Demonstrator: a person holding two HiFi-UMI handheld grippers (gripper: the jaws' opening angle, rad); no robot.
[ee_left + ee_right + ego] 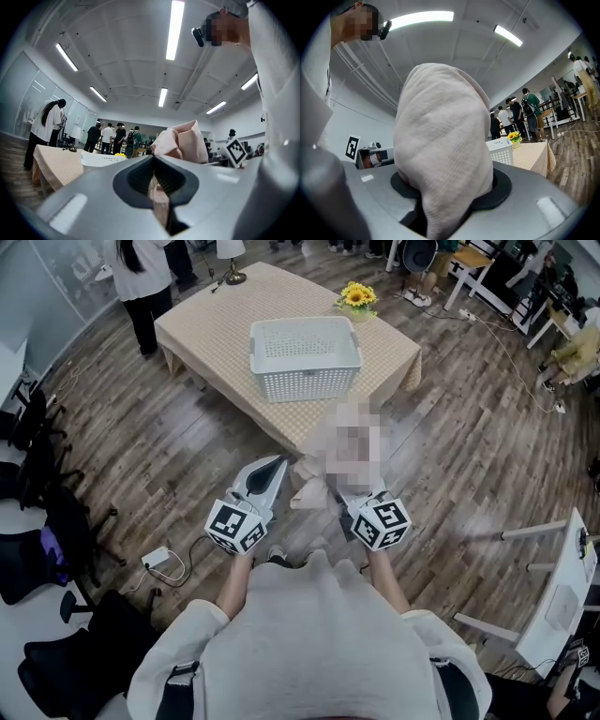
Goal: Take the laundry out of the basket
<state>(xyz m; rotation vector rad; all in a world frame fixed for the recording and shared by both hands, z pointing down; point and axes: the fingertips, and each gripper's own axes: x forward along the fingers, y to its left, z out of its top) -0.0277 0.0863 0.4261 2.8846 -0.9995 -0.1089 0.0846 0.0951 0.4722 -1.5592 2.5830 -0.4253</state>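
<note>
surface: cloth-covered table (216, 329) | on it: white basket (309, 382), sunflowers (357, 296), lamp (231, 251)

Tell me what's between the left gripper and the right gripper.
A pale pink fabric cloth spans the gap between the left gripper and the right gripper, pinched by both. The head view shows it.

the basket (305, 381) sits on the table (206, 334), flowers (357, 296) behind it to the right.

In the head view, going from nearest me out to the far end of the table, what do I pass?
cloth → white basket → sunflowers → table lamp
</note>
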